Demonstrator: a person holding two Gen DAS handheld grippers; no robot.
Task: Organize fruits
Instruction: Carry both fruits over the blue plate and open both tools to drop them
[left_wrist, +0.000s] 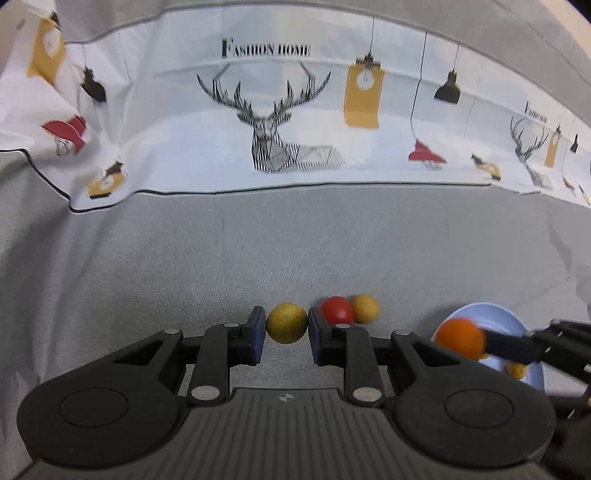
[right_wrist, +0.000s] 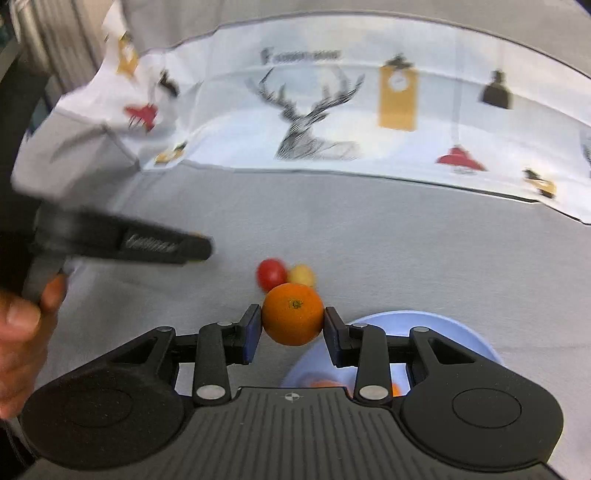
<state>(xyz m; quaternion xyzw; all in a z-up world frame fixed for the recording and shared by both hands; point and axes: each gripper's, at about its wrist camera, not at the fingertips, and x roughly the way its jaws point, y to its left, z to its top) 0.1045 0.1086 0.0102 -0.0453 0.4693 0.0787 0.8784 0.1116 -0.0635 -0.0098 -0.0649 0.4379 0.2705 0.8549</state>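
Observation:
My left gripper (left_wrist: 286, 328) is shut on a yellow-green round fruit (left_wrist: 286, 322) just above the grey cloth. A red fruit (left_wrist: 337, 310) and a yellow fruit (left_wrist: 365, 308) lie touching each other just right of it. My right gripper (right_wrist: 292, 326) is shut on an orange (right_wrist: 293, 314) and holds it over the near-left rim of a light blue plate (right_wrist: 454, 328). The orange (left_wrist: 461, 338) and plate (left_wrist: 491, 314) also show in the left wrist view. The red fruit (right_wrist: 271, 274) and yellow fruit (right_wrist: 302, 275) lie just beyond the orange. Small orange pieces lie in the plate, mostly hidden.
A grey cloth (left_wrist: 258, 251) covers the table. A white printed cloth with a deer and lamps (left_wrist: 273, 125) lies along the back. The left gripper body (right_wrist: 122, 243) and the person's hand (right_wrist: 22, 317) are at the left of the right wrist view.

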